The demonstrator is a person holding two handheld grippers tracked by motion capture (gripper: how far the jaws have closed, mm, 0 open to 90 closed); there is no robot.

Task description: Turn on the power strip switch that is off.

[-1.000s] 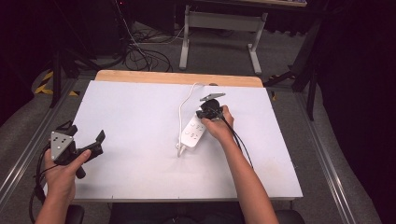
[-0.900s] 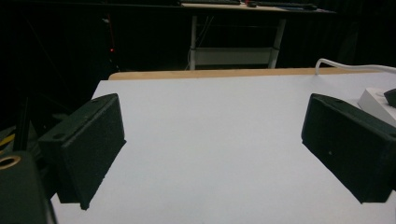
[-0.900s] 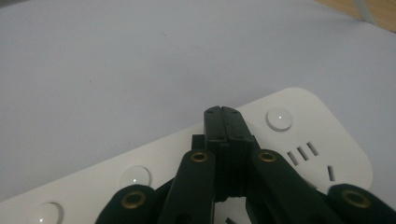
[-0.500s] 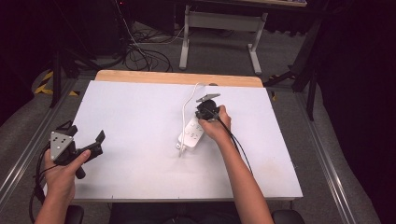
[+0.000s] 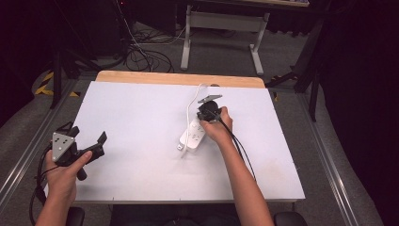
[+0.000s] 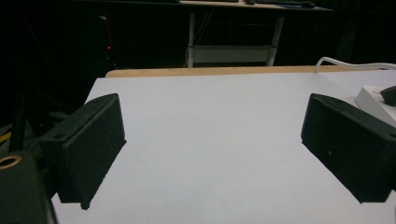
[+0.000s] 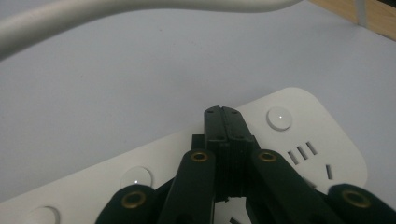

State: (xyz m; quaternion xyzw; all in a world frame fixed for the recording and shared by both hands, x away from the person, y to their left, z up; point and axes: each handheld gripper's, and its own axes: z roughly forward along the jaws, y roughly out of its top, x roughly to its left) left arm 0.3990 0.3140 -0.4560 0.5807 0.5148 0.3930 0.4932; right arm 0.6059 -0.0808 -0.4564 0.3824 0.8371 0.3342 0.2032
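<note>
A white power strip [image 5: 192, 137] lies near the middle of the white table [image 5: 141, 117], and its white cable [image 5: 189, 107] curves off toward the far edge. My right gripper [image 5: 205, 116] is over the strip's far end. In the right gripper view its jaws [image 7: 222, 113] are shut flat together with nothing between them, and their tip is low over the strip's face [image 7: 303, 135], between two round white buttons and beside a socket. The cable [image 7: 116, 11] crosses the top of that view. My left gripper [image 5: 88, 135] is held open at the front left, and its jaws [image 6: 212, 140] stand wide apart over bare table.
A wooden strip [image 5: 179, 78] runs along the table's far edge. Beyond it stand a metal-legged bench [image 5: 221, 23] and loose dark cables on the floor [image 5: 141, 56]. A corner of the power strip [image 6: 373, 100] shows at the right of the left gripper view.
My right gripper has shifted slightly left and nearer over the power strip. The left gripper has stayed where it was.
</note>
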